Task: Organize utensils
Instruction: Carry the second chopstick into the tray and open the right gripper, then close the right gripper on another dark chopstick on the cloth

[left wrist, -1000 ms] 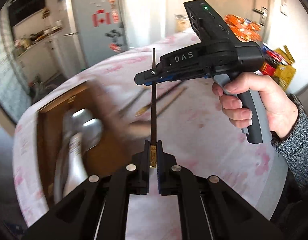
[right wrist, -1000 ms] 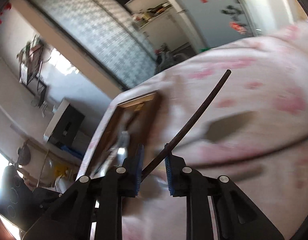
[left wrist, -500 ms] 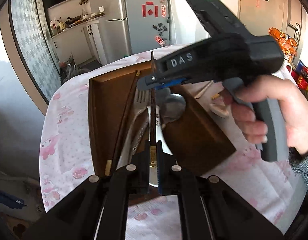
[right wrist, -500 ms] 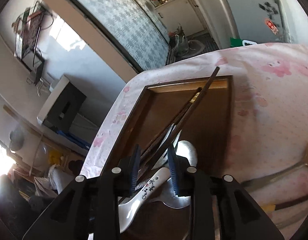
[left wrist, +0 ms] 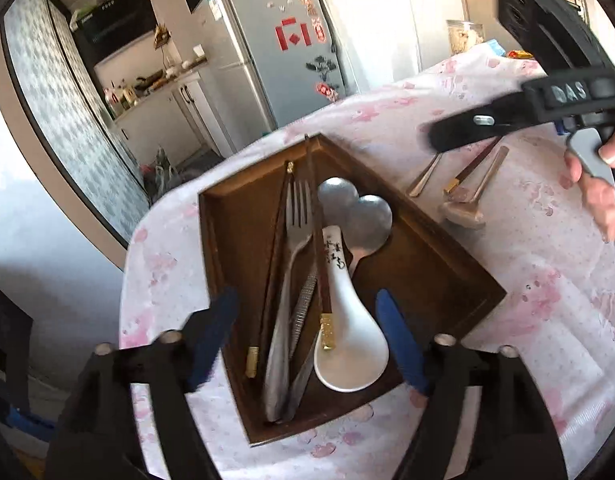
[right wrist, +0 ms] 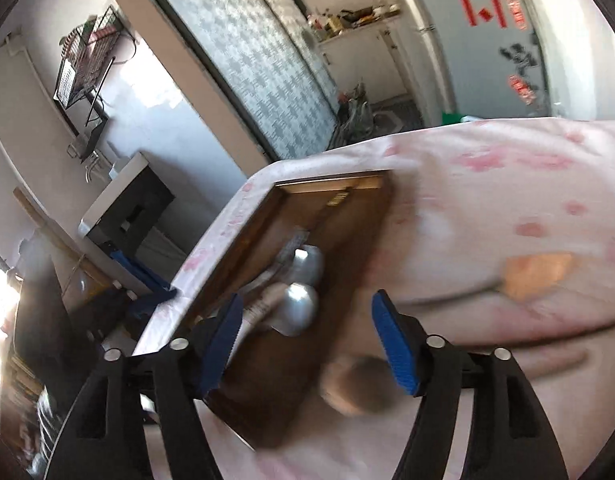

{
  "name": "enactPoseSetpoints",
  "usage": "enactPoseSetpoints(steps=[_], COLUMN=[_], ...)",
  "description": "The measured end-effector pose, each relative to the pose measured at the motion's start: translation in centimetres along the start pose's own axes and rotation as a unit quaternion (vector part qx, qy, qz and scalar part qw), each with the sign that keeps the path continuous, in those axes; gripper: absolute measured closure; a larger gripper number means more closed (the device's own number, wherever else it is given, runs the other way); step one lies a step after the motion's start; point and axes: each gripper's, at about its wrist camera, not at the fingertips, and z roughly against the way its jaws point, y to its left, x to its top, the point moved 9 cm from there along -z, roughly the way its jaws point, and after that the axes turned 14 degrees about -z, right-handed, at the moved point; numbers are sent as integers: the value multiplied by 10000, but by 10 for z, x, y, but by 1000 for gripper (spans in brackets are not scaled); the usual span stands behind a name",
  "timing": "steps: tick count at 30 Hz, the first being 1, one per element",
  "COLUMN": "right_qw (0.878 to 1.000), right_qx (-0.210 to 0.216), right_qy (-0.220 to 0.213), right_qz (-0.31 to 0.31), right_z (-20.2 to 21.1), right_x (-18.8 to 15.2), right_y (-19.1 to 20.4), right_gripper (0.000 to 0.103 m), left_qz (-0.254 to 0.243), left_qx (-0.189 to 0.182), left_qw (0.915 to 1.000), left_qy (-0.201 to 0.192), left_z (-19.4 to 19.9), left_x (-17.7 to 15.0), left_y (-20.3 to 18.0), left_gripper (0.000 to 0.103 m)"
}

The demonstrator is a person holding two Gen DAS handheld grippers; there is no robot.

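Both the left gripper (left wrist: 307,340) and right gripper (right wrist: 307,340) gape wide, holding nothing, over the dark wooden tray (left wrist: 447,264), where the slim gold-capped chopstick (left wrist: 317,240) (stiff, light, probably slippery) lies, best pinched mid-shaft.

Bright daylight – the left wrist view is mostly sharp, the right wrist view blurred; fisheye edges bend, corners dark.

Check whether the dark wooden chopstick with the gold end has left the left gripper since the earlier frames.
Yes. The dark wooden chopstick now lies in the wooden tray, across the white ceramic spoon; the left gripper is open above it.
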Motion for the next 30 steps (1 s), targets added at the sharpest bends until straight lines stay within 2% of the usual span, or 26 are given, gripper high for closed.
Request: enactPoseSetpoints(steps=[3, 7, 10, 14, 16, 19, 22, 26, 30], right_qw=[9996, 9950, 9896, 9852, 9841, 9817, 9826, 9832, 9791], right_qx=[-121, -96, -62, -56, -21, 76, -83, -49, 249], right_qy=[-263, -811, -971, -978, -1032, -1097, -1012, -900, -811], right_qz=[10, -572, -1060, -1409, -1442, -1556, -1553, -1588, -1847], right_z=[35, 79, 86, 88, 92, 96, 91, 84, 85], right_x=[6, 24, 29, 29, 29, 30, 26, 24, 25], right_y=[-35, -95, -135, -155, -158, -160, -165, -165, -169], right_gripper=[27, 26, 26, 26, 26, 26, 27, 26, 26], left_qz=[79, 47, -133, -578, -1000, -1297, -1209, -1069, -734], left_qx=[-135, -520, -596, -1092, -1149, -891, -1100, -1431, -1801], left_qw=[9998, 9972, 9955, 9887, 9854, 9859, 9861, 9839, 9806], left_qy=[-138, -536, -723, -850, -766, -565, -301, 3, 241], left_z=[13, 24, 20, 2, -19, -50, -76, -96, -110], left_x=[8, 37, 65, 103, 118, 132, 136, 134, 132], left_y=[2, -19, -45, -91, -115, -127, -128, -129, -129], left_gripper=[15, 12, 12, 12, 12, 12, 12, 16, 19])
